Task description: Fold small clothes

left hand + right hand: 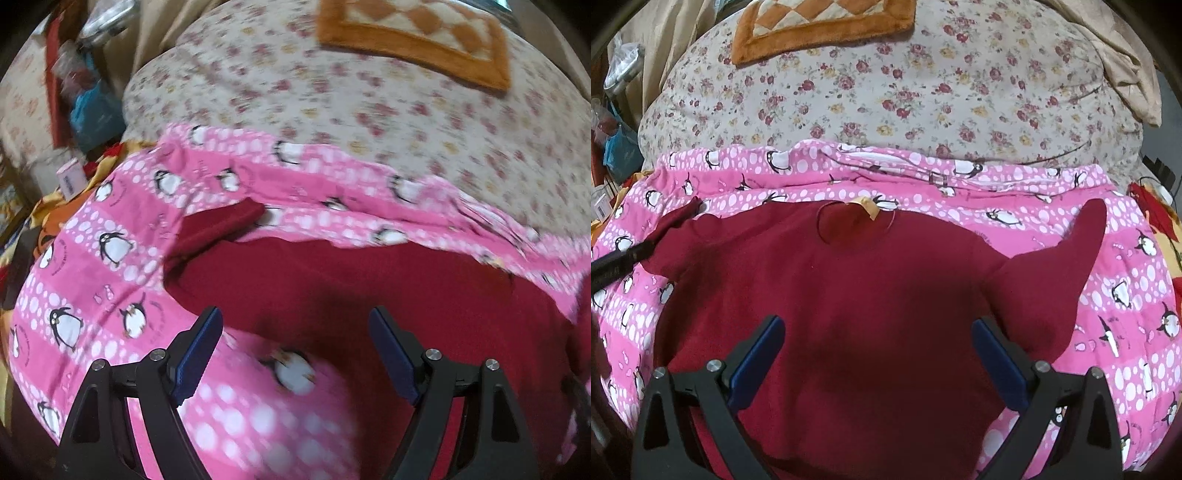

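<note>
we see a dark red top (857, 295) spread flat on a pink penguin blanket (1126, 295), neckline away from us with a yellowish tag (868, 206) at the collar. its right sleeve (1067, 266) angles up and outward; the left sleeve (679, 221) lies near a dark bar (620, 264) entering from the left edge. our right tongs (877, 354) hang above the top's middle, jaws wide apart with nothing between them. beyond the blanket lies a floral bedsheet (886, 92) and an orange-bordered mat (820, 29).
</note>
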Motion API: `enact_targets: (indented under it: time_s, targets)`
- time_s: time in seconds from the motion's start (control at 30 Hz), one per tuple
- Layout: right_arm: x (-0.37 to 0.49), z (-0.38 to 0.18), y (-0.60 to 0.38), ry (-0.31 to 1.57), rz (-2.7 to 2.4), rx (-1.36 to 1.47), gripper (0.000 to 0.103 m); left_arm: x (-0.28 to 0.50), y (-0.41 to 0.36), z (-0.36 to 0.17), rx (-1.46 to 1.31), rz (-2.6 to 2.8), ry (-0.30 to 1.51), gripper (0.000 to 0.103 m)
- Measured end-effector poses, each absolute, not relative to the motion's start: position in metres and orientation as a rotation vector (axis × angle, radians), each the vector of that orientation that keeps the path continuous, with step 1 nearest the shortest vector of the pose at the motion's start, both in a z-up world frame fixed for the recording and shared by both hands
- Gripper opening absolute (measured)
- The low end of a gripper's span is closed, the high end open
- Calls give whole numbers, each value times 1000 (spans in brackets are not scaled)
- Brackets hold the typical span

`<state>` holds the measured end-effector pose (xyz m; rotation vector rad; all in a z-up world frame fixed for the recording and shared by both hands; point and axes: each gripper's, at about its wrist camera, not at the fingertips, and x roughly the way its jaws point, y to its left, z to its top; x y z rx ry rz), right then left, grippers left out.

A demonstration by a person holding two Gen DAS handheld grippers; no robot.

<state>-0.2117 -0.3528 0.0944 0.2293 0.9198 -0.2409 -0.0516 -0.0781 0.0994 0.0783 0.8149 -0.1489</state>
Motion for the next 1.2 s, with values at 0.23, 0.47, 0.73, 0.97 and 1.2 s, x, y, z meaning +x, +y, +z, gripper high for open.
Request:
enact_targets:
  time_s: [0.23,0.47,0.73,0.97,1.2]
  targets:
    - [-210,80,-357,962,-206,291,102,24,-49,70,156,-14,869,48]
    - [-205,71,-357,995,-180,282,102,87,-34,47,188,74,884,41]
    - [-198,59,-365,1014,-184,320,102,129,-26,16,213,134,963,13]
    - [-197,53,-372,1019,-181,393,102,124,-17,24,139,106,941,0]
    - [-203,63,-368,996,-175,377,102,99,-7,59,-52,-70,922,0]
